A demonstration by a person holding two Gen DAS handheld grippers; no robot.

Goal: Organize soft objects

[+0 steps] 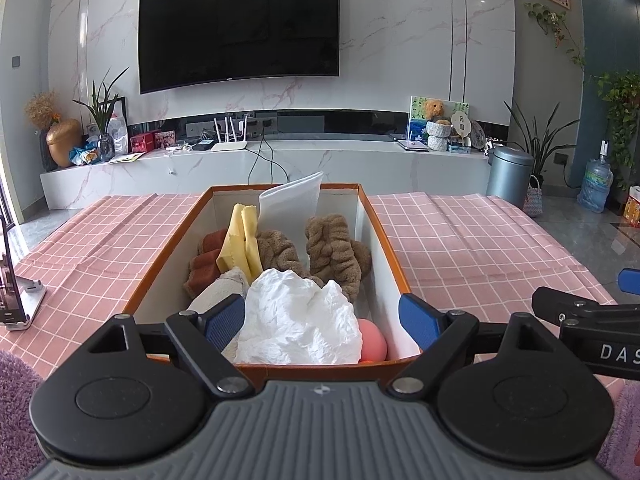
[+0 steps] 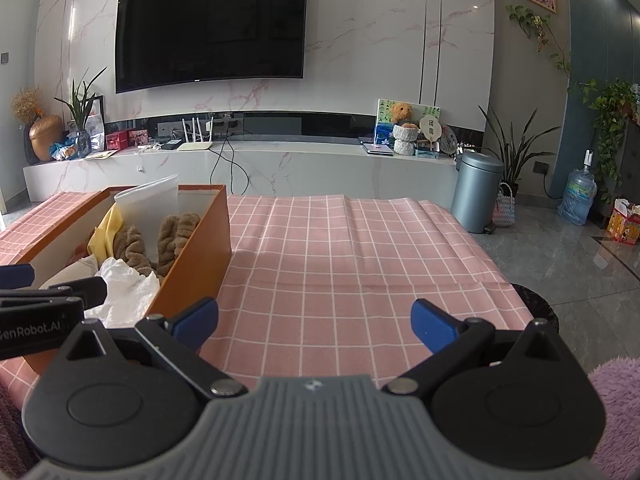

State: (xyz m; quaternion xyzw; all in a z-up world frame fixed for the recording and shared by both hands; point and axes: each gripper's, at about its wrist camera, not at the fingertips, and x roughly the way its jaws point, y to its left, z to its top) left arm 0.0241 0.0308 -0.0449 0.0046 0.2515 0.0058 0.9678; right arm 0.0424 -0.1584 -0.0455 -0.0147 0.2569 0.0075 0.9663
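A: Blue-padded left tool [image 1: 323,322] spread wide, holding nothing?
B: Yes; the crumpled white tissue paper [image 1: 298,320] lies between its pads, in the orange cardboard box [image 1: 384,236].
A: Right tool [image 2: 315,324]?
B: Wide too, box at ten o'clock over the pink checked table [image 2: 360,248].

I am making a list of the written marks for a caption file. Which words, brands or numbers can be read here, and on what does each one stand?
"DAS": cut off at the frame edge, on the right gripper body, seen from the left wrist.
"enRobot.AI": the start cut off, on the left gripper body, seen from the right wrist.
Logo under the TV screen: too small to read.
Red boxes on the TV shelf and the carton on the floor: print blurred.
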